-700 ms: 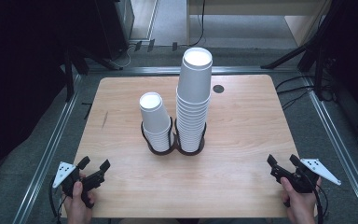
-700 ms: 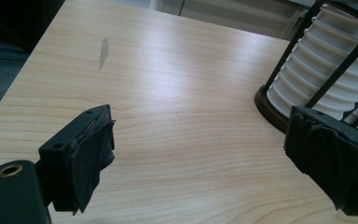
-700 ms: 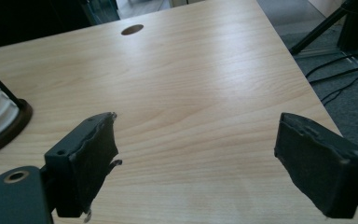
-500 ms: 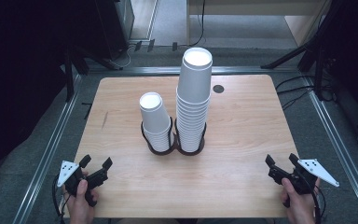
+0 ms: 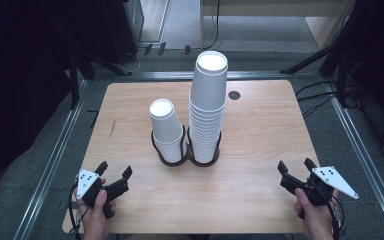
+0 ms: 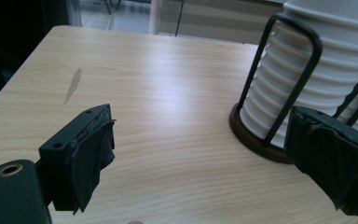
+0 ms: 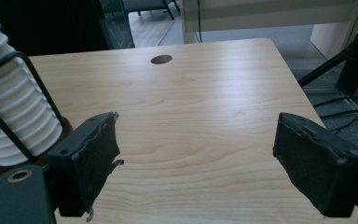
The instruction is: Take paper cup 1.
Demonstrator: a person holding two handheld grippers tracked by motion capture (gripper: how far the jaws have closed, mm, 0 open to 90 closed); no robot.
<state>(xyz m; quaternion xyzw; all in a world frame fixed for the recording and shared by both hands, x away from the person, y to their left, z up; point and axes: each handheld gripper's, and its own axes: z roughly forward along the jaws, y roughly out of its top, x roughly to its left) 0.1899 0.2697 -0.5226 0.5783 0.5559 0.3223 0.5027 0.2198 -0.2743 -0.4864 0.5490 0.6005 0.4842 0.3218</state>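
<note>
**Wooden tabletop with two cup stacks**

Light wooden tabletop (image 5: 260, 150) with rounded corners, standing on a grey floor (image 5: 45, 165). Near the middle, a dark double holder (image 5: 186, 157) resting directly on the wood, with a short stack of white cups (image 5: 166, 131) in its left ring and a tall stack of white cups (image 5: 207, 110) in its right ring. A small round hole (image 5: 234, 95) towards the far edge. A faint grey mark (image 5: 112, 128) on the left part.

both cup stacks (image 6: 317, 65) are cut off in the tool views; rack base (image 5: 185, 159) mostly hidden.

Left gripper (image 5: 114, 176) and right gripper (image 5: 297, 171): black, 2 padded jaws each, grey 3-cornered plates, trailing black cables.
</note>
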